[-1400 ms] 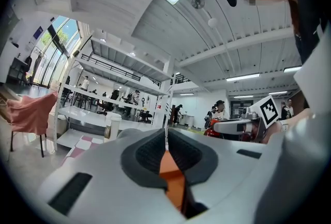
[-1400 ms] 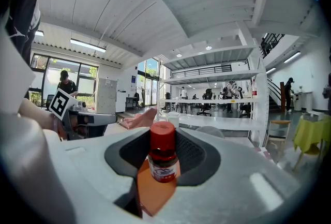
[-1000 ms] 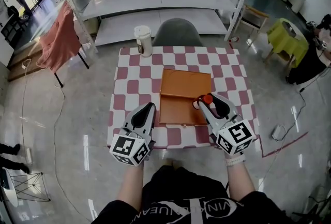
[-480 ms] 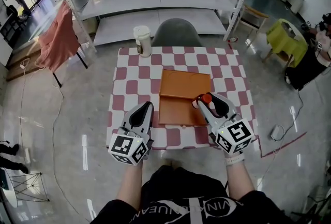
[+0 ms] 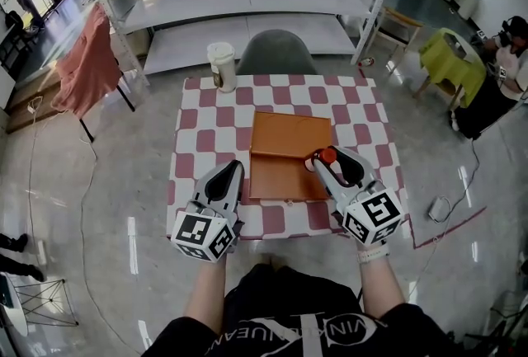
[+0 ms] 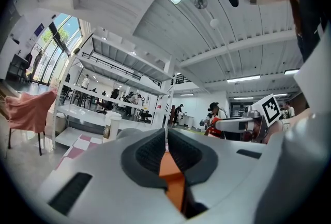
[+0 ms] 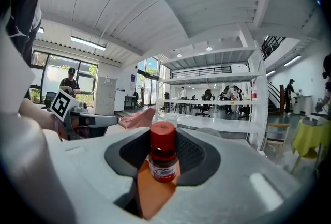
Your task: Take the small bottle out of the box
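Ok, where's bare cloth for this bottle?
Free: checked cloth right of the orange box, and left of it, nearer than the cup. Crowded: near edge, by left hand-held gripper and right hand-held gripper.

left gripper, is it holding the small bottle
No, the left gripper has its jaws together with nothing between them; the small bottle is clamped in the right gripper.

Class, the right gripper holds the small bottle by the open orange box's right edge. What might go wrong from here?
1. The right gripper pinches the small bottle at its body, with the red cap clear of the pads, so it may tilt or slip.
2. The bottle is close to the orange box wall and might clip it.
3. The left gripper is shut and off the box, so a knock may shift the box.
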{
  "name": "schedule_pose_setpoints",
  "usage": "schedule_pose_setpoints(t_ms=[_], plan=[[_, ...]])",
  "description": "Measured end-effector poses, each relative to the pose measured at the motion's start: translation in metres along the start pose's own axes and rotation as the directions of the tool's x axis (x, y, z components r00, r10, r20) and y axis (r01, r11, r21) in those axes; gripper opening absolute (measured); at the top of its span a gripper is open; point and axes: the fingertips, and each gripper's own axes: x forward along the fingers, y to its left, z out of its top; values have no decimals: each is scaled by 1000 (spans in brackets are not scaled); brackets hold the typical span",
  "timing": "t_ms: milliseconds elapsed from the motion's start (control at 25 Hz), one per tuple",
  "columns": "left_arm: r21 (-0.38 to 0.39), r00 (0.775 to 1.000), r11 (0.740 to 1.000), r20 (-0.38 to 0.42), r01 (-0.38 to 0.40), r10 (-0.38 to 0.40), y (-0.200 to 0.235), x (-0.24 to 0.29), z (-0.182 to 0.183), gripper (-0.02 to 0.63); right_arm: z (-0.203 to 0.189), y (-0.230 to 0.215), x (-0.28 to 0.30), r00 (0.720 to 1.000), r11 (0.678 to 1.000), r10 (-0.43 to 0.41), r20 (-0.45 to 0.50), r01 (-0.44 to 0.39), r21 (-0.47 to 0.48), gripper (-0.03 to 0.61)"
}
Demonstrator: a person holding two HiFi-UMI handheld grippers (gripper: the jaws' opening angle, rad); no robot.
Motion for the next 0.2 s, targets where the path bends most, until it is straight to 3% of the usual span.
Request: schedule_pose_setpoints(t_ms=[200], plan=[[-2, 1000, 1000, -4, 5, -5, -1, 3, -2, 23, -1, -3, -2, 1000, 1000, -8, -1, 8, 1, 141]])
